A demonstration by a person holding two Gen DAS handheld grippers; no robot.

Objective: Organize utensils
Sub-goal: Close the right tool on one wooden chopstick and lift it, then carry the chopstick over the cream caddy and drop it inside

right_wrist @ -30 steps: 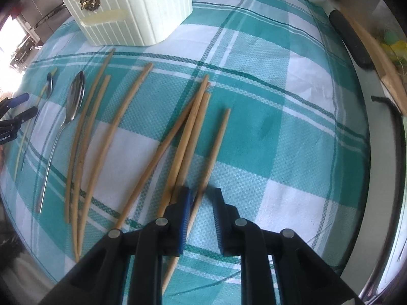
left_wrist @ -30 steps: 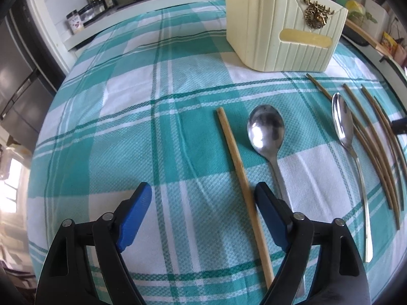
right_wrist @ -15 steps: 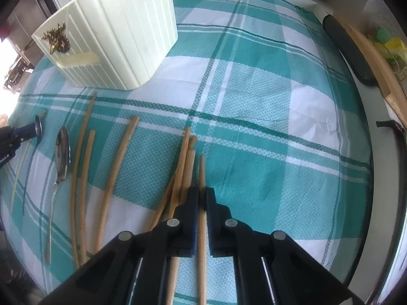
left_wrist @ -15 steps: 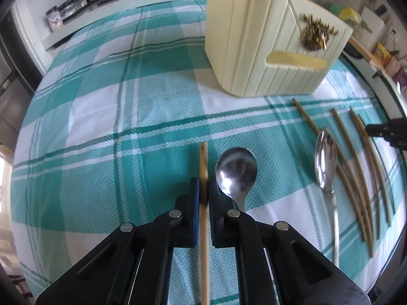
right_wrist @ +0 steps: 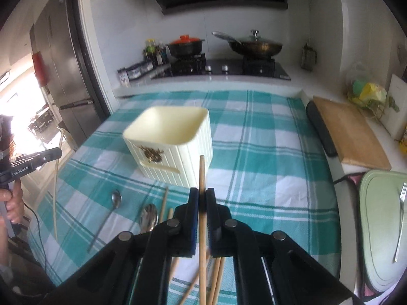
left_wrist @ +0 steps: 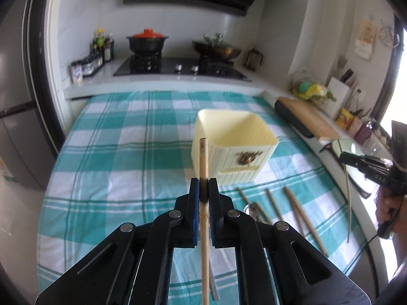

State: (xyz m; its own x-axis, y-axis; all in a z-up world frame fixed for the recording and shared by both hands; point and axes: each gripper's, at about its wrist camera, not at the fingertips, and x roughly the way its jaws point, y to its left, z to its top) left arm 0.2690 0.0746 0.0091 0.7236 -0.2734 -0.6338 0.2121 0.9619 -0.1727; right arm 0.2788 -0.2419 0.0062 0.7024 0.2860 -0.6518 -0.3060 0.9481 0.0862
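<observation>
My left gripper (left_wrist: 203, 186) is shut on a wooden chopstick (left_wrist: 204, 160), lifted off the checked cloth, its tip in front of the cream utensil holder (left_wrist: 235, 150). My right gripper (right_wrist: 202, 198) is shut on another chopstick (right_wrist: 202, 175), also raised, short of the same cream utensil holder (right_wrist: 173, 147). Several chopsticks (left_wrist: 304, 218) and a spoon (left_wrist: 253, 208) lie on the cloth near the holder. In the right wrist view two spoons (right_wrist: 115, 200) and loose chopsticks (right_wrist: 164, 200) lie below my gripper. The right gripper (left_wrist: 361, 161) shows at the left view's right edge.
The teal checked tablecloth (left_wrist: 114, 167) covers the table. A stove with a black pot (left_wrist: 147, 42) and a wok (left_wrist: 216, 48) stands behind. A wooden board (right_wrist: 348, 137) lies at right, and a pale green tray (right_wrist: 381, 228) with a fork (right_wrist: 400, 216).
Both grippers closed on a chopstick each, then rose and tipped up, lifting the chopsticks off the cloth. The views now look over the holder toward the stove.
</observation>
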